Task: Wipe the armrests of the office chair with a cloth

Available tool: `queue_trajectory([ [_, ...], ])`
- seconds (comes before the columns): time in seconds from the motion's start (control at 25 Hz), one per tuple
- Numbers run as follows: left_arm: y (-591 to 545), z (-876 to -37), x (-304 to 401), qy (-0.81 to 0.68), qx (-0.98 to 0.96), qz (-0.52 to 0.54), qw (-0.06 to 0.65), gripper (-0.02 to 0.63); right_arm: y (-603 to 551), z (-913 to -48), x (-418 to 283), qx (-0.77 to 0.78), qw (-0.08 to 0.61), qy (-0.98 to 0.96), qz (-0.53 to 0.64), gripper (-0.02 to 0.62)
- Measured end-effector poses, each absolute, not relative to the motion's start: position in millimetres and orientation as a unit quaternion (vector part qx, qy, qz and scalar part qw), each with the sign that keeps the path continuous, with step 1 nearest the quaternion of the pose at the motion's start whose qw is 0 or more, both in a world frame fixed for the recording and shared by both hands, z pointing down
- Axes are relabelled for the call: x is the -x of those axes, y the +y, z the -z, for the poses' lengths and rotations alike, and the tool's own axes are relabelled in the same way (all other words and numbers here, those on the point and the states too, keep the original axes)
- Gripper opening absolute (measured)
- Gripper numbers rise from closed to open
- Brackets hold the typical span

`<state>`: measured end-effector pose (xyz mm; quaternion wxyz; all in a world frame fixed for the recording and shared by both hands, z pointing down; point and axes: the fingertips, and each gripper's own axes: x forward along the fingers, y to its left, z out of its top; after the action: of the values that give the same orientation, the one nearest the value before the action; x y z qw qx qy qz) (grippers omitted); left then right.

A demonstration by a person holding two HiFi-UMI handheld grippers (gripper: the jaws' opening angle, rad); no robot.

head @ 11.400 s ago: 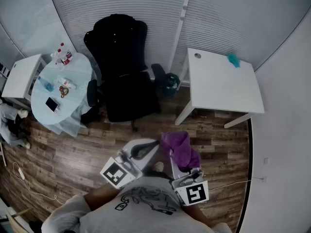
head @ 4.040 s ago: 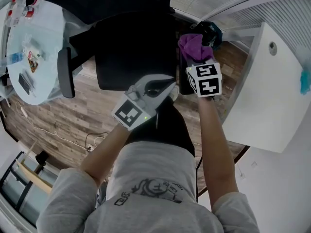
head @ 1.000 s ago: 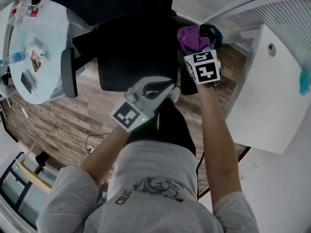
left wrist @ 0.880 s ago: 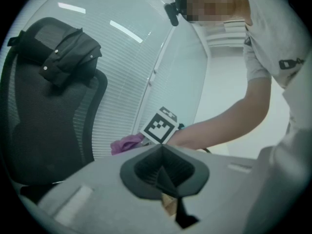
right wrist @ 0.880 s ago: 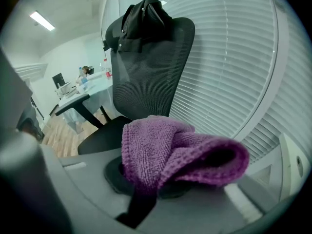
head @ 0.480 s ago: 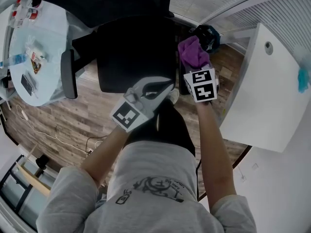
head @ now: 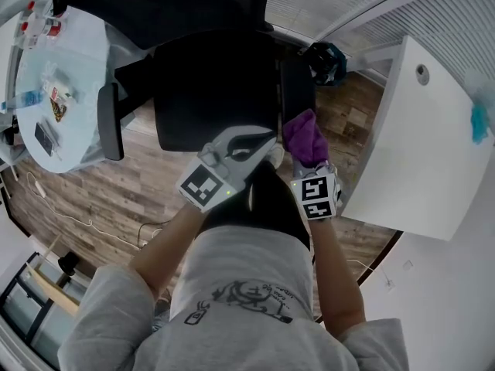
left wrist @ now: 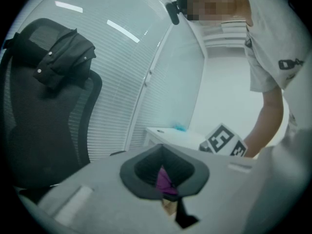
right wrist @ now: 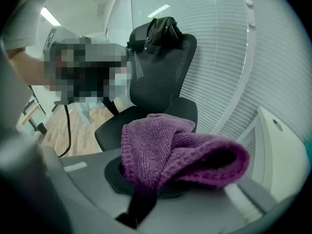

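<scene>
Wooden floor below: right tool clamps purple cloth near armrest; left tool closed, empty.

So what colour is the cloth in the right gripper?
The cloth is purple, clearest in the right gripper view.

My right gripper is clamped on a purple cloth, jaws pressed together over a dark pinch of it. The rest of the knitted towel bulges up and flops to the right over the grey gripper body. Beyond it stands a black office chair with a mesh back, its seat facing me. A black garment is draped over the top of the backrest. White blinds fill the wall behind. A white desk shows at the right edge. At left I see wooden floor and a hanging black cable.
</scene>
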<state>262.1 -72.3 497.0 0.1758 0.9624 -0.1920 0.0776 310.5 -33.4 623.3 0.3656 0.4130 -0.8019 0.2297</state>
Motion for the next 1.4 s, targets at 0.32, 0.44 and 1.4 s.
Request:
queue_trajectory([
  [0.32, -67, -483, -266, -0.188, -0.965, -0.078, 0.167, 0.002, -20, -620, -312, -0.412, 0.362, -0.803, -0.234, 0.029],
  [0.44, -66, -467, -267, -0.187, -0.967, -0.075, 0.156, 0.002, -22, -605, -316, -0.423, 0.332, -0.806, -0.247, 0.029],
  [1.4, -42, -230, -285, -0.207, -0.977, 0.020, 0.053, 0.002, -28, -268, -344, -0.510, 0.110, -0.850, -0.068, 0.031],
])
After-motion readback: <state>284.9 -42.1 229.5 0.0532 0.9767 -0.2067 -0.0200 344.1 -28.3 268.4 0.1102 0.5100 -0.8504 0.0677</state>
